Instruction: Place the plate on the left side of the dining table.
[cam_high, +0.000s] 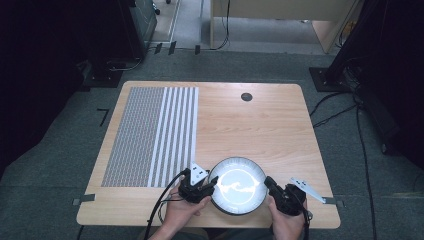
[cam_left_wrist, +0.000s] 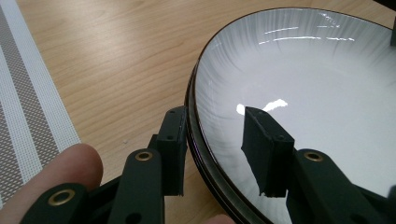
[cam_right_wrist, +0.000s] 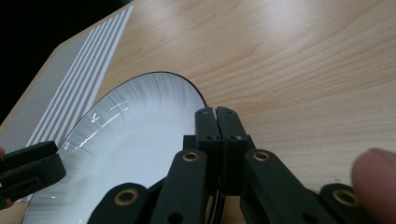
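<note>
Grey carpet is surrounding a pale wooden table (cam_high: 260, 125) with rounded corners, where a person's hands are working two black grippers at the near edge. On the table's left part a woven mat (cam_high: 150, 135) is lying flat, fine grey mesh on one side and white stripes on the other. Between the grippers, near the front edge, a round shallow plate (cam_high: 237, 185) is sitting, its glossy white face streaked with faint radial lines and ringed by a thin dark rim.

Left gripper (cam_left_wrist: 219, 154) is straddling that rim with its jaws parted: one black pad is standing outside, just against the edge, while the other is hanging over the white inner face, a clear gap between them. Right gripper (cam_right_wrist: 215, 135) is working the opposite side with its jaws clenched, pads pressed together on the plate's edge; whether the rim is truly pinched between them cannot be told. A small dark round cap (cam_high: 246, 97) is sitting in the tabletop near the far edge
</note>
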